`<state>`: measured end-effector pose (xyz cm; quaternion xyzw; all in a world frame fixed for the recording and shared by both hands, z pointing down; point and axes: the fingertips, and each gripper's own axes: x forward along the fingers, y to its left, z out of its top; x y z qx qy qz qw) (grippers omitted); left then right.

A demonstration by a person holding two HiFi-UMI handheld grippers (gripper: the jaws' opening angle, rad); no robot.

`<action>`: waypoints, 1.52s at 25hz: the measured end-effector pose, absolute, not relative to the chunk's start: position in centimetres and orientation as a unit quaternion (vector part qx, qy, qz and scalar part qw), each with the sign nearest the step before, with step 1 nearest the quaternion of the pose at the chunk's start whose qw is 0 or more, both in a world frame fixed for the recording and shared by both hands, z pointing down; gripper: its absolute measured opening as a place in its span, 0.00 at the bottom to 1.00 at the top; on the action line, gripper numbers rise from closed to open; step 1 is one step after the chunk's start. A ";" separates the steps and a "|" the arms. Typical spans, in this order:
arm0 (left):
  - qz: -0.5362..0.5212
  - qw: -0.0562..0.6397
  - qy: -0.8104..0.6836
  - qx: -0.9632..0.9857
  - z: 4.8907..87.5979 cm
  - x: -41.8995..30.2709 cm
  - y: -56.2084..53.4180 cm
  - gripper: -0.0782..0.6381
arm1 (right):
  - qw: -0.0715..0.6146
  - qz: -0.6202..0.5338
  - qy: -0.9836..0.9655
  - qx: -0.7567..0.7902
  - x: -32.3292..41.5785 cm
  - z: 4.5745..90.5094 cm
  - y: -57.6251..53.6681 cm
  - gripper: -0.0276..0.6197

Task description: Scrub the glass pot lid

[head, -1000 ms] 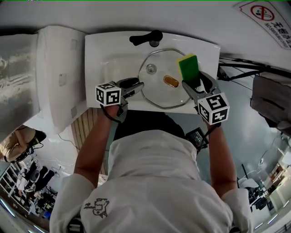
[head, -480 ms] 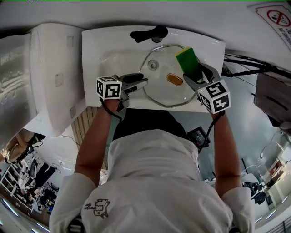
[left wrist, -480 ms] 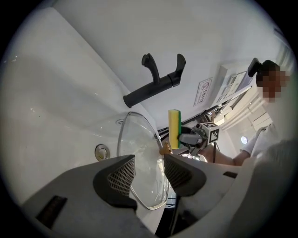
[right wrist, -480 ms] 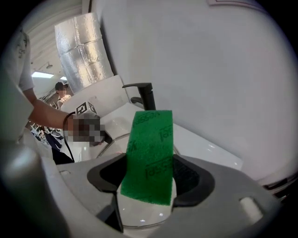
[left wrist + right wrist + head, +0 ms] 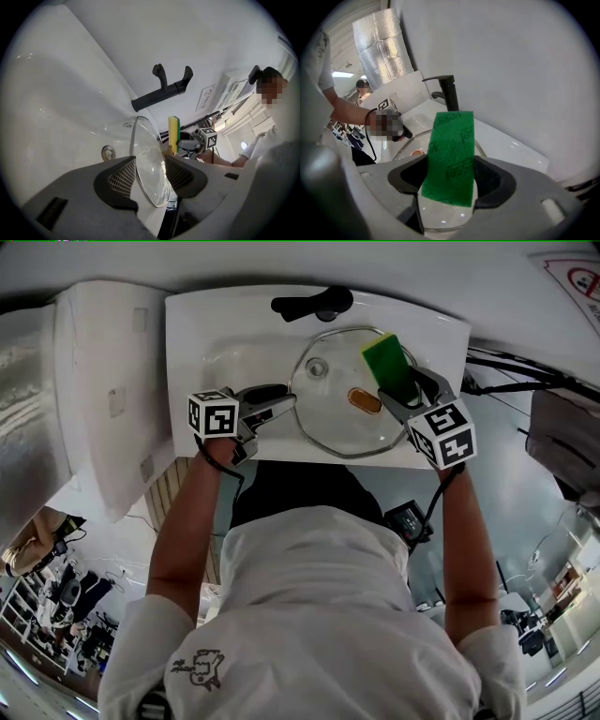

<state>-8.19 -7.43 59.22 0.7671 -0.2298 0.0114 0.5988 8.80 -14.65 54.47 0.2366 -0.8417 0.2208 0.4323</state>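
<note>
Lid position: the glass pot lid (image 5: 339, 432) sits over the basin of the white sink (image 5: 211, 329), tilted, with its near edge reaching out over the sink's front rim and its amber knob (image 5: 364, 400) facing up toward me. Through the glass I can make out the drain (image 5: 315, 367). The black faucet (image 5: 314, 304) stands at the back edge, just beyond the lid. Left tool (image 5: 286, 407): comes in from the left side, and its own view shows the lid's rim running between the two jaws, with both pads (image 5: 123, 177) set against the glass, so the jaws stand fairly wide yet clamped on the lid's left edge. Right tool (image 5: 396, 395): angled down over the right part of the lid, jaws closed on a sponge (image 5: 384, 360) (green scouring face toward the camera, yellow foam behind it as seen from the left gripper view). The sponge stands up out of the jaws, its free end over the far right part of the lid near the rim; I cannot tell from these views whether it is actually touching the glass. The two tools are well apart, with the knob between them.
</note>
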 end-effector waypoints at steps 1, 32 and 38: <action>0.012 0.599 -0.230 0.767 59.3 -8.3 -7.5 0.38 | 0.434 0.221 -0.841 0.235 8.7 54.6 -14.7 0.51; -0.017 0.632 -0.170 0.756 61.9 -6.3 -7.3 0.26 | 0.542 0.222 -0.808 0.063 4.7 59.1 -15.6 0.50; -0.021 0.630 -0.175 0.756 61.9 -6.5 -7.4 0.26 | 0.539 0.244 -0.805 0.049 3.8 59.3 -16.2 0.50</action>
